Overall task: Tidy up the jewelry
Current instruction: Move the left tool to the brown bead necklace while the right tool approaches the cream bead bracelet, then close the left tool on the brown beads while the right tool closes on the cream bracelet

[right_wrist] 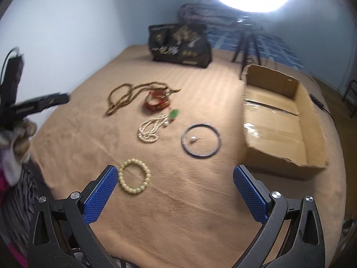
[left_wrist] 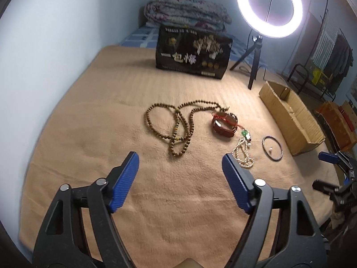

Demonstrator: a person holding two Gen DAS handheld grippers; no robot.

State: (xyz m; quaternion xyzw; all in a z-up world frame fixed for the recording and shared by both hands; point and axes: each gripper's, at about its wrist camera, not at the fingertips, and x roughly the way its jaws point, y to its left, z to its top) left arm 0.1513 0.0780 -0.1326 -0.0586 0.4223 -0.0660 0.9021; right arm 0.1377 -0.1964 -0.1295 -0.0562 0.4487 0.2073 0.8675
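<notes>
- the left gripper (left_wrist: pixel 180 163) is wide open and holds nothing. its blue pads (left_wrist: pixel 125 181) hang over the tan blanket (left_wrist: pixel 89 134).
- the right gripper (right_wrist: pixel 175 178) is wide open too, with nothing in it (its blue pads sit apart over the same blanket).
- just beside the right gripper's left pad lies a pale yellow bead bracelet (right_wrist: pixel 134 175), flat on the blanket.
- a bit further out is a thin dark bangle (right_wrist: pixel 201 141) with a tiny pearl earring (right_wrist: pixel 193 139) lying inside its ring.
- next to the bangle, on its left, is a bunched-up pearl necklace (right_wrist: pixel 150 129) with a green charm (right_wrist: pixel 174 113) at its far end.
- behind that sits a red-brown bangle (left_wrist: pixel 224 124), touching the end of a long string of brown wooden beads (left_wrist: pixel 176 126) that loops over the blanket.
- an open cardboard box (right_wrist: pixel 279 120) lies on the right side of the blanket, well apart from the beads.
- at the far end stand a black bag with gold print (left_wrist: pixel 193 54), a lit ring light on a small tripod (left_wrist: pixel 270 6), and a folded quilt (left_wrist: pixel 186 13).
</notes>
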